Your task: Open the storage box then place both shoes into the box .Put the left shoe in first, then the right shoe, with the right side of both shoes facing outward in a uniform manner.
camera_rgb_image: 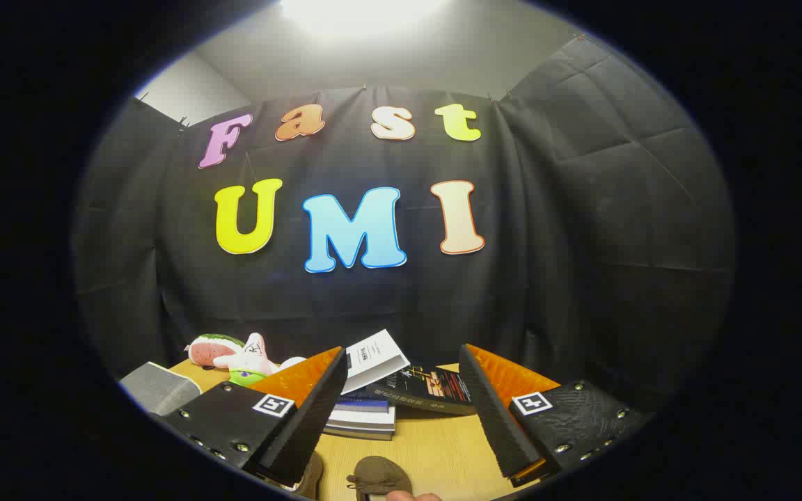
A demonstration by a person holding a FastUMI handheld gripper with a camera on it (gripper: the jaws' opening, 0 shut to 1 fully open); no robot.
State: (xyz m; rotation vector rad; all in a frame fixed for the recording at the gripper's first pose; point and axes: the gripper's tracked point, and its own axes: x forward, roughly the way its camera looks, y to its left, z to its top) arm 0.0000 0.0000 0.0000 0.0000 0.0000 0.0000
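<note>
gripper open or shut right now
Open: the gripper has its fingers spread wide apart with bare table and books showing between them, gripping nothing.

The gripper (401, 417) hangs with its 2 fingers spread wide and nothing between them; below that gap lies bare light wooden tabletop (436, 445), with a brown suede shoe (380, 476) at its near end. Ahead, a stack of books (366, 417), a dark book (422, 386) and an open white booklet (373, 358) bar the way; a pink plush toy (234, 355) and a grey box (157, 390) crowd the far left.

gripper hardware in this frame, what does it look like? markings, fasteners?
The gripper has two wedge-shaped fingers with ribbed inner faces. Each sits on a black textured plate studded with small metal screws and carrying a square black-and-white marker tag. No cables visible.
</note>
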